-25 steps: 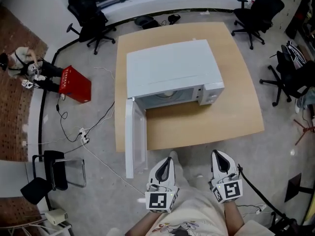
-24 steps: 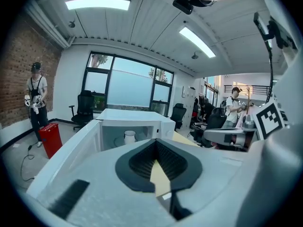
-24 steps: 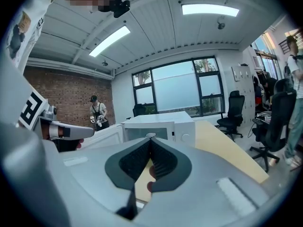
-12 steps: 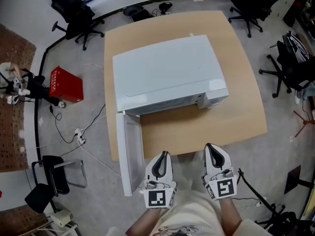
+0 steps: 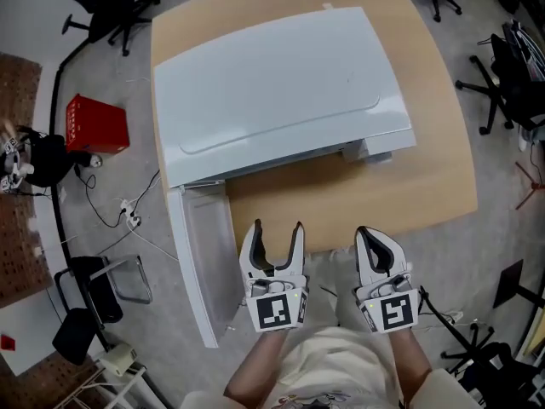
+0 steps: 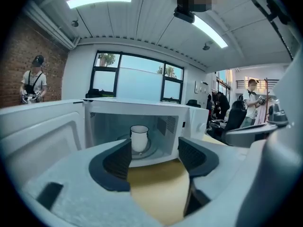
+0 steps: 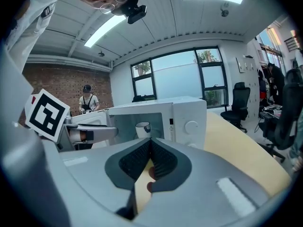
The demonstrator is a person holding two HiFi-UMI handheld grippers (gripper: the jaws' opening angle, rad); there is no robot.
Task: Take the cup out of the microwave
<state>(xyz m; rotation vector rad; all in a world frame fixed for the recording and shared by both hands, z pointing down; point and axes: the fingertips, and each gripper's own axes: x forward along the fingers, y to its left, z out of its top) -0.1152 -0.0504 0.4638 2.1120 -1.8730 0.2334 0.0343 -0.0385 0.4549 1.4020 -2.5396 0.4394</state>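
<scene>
A white microwave [image 5: 281, 92] stands on a wooden table [image 5: 434, 152], its door [image 5: 200, 262] swung open to the left. Inside, a white cup [image 6: 139, 138] stands upright on the turntable; the right gripper view shows the cup [image 7: 142, 128] too. My left gripper [image 5: 272, 239] is at the table's near edge in front of the cavity, its jaws opening with nothing between them. My right gripper [image 5: 380, 250] hovers beside it, shut and empty. Both are well short of the cup.
Office chairs [image 5: 502, 75] stand right of the table. A red box [image 5: 95, 124] and cables lie on the floor to the left, and a folding chair [image 5: 94, 292] stands near the open door. A person [image 6: 31, 85] stands far off by a brick wall.
Both grippers have moved forward and down to the table's near edge. The left gripper's jaws have gone from shut to apart. The view has closed in on the microwave.
</scene>
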